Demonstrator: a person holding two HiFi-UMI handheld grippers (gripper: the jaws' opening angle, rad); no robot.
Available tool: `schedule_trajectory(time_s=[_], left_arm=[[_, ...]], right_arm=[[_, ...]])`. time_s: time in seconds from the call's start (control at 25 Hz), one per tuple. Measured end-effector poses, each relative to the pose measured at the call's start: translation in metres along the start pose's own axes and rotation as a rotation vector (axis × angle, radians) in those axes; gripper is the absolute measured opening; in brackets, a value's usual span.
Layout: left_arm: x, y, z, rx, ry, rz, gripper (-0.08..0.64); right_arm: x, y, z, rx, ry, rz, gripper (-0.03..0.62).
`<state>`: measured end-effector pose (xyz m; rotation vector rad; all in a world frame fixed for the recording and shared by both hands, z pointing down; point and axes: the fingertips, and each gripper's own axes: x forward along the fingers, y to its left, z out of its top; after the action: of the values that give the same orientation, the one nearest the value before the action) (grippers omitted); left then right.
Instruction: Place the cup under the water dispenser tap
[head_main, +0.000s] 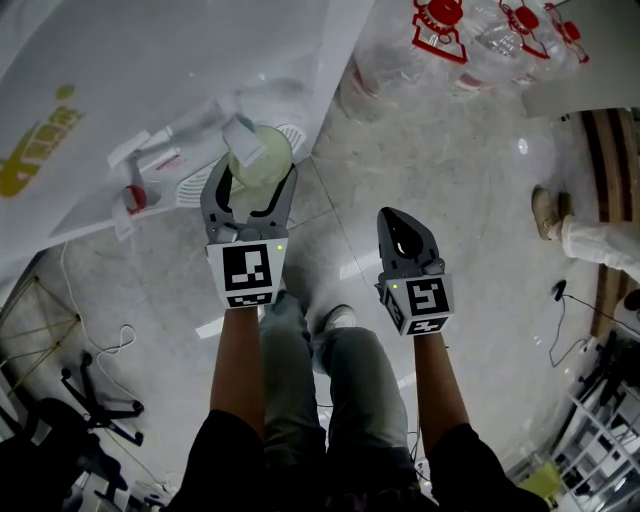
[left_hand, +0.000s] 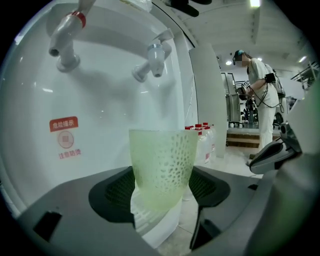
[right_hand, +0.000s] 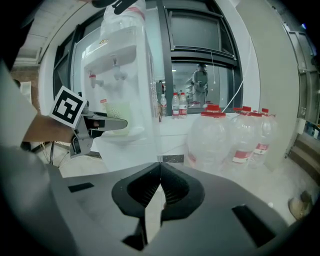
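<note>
A pale green perforated cup (left_hand: 162, 167) stands upright between the jaws of my left gripper (left_hand: 162, 189), which is shut on its lower part. The cup sits over the white drip tray (left_hand: 155, 225) of the water dispenser (left_hand: 100, 95), directly below the blue-ringed tap (left_hand: 154, 54). The red tap (left_hand: 65, 35) is further left. From the head view, the cup (head_main: 262, 158) lies under a white tap (head_main: 240, 133), with the left gripper (head_main: 255, 172) around it. My right gripper (head_main: 393, 214) hangs shut and empty to the right, away from the dispenser.
Several large water bottles with red caps (head_main: 470, 40) stand on the floor right of the dispenser (head_main: 150, 60). A person (left_hand: 261, 80) stands in the background, with a shoe (head_main: 546, 212) at the right edge. Cables (head_main: 100, 350) and a chair base (head_main: 95, 400) lie at lower left.
</note>
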<state>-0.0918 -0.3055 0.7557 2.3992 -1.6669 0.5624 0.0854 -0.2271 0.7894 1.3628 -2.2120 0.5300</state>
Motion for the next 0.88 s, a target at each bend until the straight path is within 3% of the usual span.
schedule_trajectory(time_s=[0.88], left_arm=[[0.010, 0.000, -0.001, -0.046, 0.055, -0.028, 0.348]], right_arm=[[-0.008, 0.001, -0.019, 0.019, 0.069, 0.002, 0.015]])
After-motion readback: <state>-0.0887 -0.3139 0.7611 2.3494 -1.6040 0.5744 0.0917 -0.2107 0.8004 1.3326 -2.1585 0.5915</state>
